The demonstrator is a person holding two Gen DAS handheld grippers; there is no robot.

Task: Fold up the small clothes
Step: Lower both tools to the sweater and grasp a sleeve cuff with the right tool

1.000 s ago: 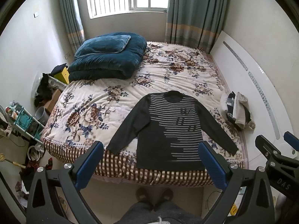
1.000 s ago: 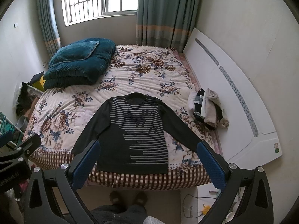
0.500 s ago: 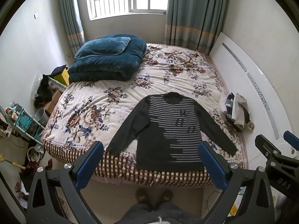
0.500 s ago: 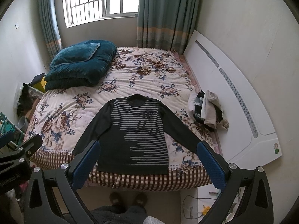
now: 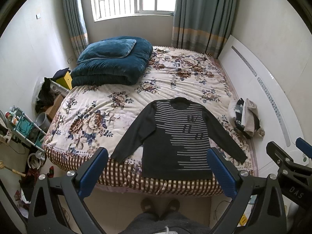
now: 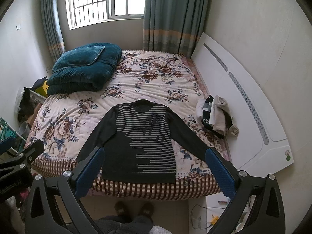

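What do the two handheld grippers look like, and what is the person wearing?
The left gripper and the right gripper look alike: black frames with cut-out openings, silver bolts, and blue ribbed fingers. White lettering marks their black bodies. The person wears grey trousers and dark slippers.

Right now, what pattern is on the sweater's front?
Dark sweater with pale horizontal stripes across chest and one side; clearest in the right wrist view.

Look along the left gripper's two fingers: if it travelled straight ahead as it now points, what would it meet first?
Probably the dark striped sweater spread flat on the floral bedspread, around its lower body. The left gripper is open and nothing shows in between, though depth is uncertain.
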